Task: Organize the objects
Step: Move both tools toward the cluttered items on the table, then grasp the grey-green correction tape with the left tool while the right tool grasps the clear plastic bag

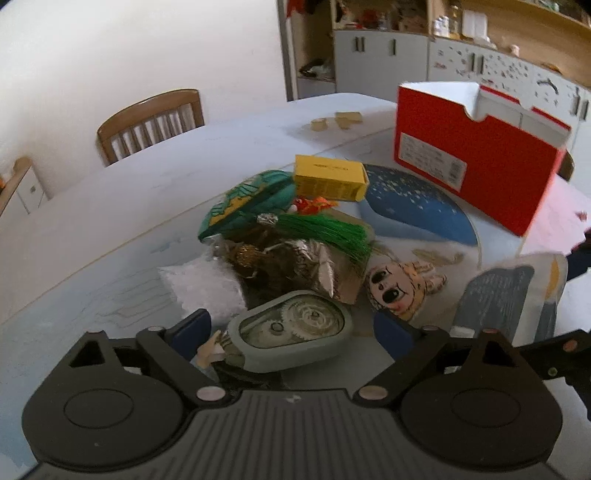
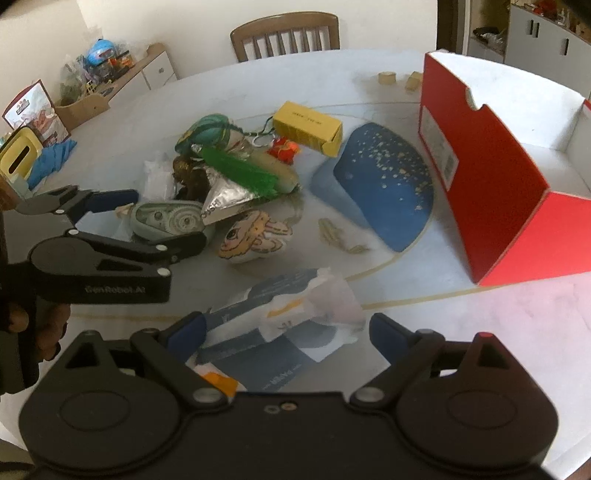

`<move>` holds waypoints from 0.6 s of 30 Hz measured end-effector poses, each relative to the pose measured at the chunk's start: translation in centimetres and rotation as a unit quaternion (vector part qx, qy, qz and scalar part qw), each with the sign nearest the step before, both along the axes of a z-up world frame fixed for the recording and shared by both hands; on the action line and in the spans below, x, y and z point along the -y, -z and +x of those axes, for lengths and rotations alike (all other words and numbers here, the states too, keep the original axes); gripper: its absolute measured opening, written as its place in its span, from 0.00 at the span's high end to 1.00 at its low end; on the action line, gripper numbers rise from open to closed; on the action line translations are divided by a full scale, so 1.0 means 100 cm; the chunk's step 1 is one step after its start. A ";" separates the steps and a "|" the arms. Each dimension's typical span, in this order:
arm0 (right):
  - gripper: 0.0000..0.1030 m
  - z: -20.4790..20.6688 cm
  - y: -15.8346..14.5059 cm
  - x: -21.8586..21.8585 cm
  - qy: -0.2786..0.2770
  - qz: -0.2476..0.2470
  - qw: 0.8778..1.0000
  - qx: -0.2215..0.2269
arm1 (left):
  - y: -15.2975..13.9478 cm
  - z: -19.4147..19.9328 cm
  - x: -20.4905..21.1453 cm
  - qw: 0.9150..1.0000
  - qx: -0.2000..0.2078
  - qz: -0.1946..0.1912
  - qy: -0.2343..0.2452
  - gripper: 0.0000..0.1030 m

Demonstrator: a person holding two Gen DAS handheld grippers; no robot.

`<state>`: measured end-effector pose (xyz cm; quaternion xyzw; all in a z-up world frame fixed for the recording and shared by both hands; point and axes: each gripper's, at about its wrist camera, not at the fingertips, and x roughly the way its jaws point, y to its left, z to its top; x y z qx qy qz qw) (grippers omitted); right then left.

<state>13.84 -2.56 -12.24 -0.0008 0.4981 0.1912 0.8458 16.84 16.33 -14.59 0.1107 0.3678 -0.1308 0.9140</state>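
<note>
A heap of small objects lies on the round white table (image 1: pixel 110 206). My left gripper (image 1: pixel 291 326) is open with its blue fingers either side of a grey correction-tape dispenser (image 1: pixel 295 328); it also shows in the right wrist view (image 2: pixel 170 218). Behind it lie a green tassel (image 1: pixel 325 230), a teal pouch (image 1: pixel 251 195), a yellow box (image 1: pixel 328 177), a doll-face charm (image 1: pixel 399 286) and a blue pouch (image 1: pixel 421 206). My right gripper (image 2: pixel 286 328) is open above a tissue pack (image 2: pixel 288 314). An open red box (image 2: pixel 491 177) stands at the right.
A wooden chair (image 2: pixel 284 33) stands at the table's far side. A low shelf with toys (image 2: pixel 96 77) is at the left. Cabinets (image 1: pixel 406 55) line the far wall. Small wooden blocks (image 2: pixel 399 79) lie near the red box.
</note>
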 end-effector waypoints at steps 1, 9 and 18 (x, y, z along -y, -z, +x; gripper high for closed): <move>0.09 0.001 0.001 -0.001 -0.001 0.000 1.000 -0.003 | 0.000 -0.001 0.001 1.000 -0.001 0.003 0.004 0.11; 0.22 0.005 0.008 0.000 0.004 0.011 1.000 -0.023 | 0.006 -0.005 0.012 0.998 -0.010 0.035 0.050 0.33; 0.50 0.007 0.003 0.001 0.007 0.016 1.000 -0.015 | 0.009 -0.007 0.018 0.996 -0.026 0.043 0.077 0.47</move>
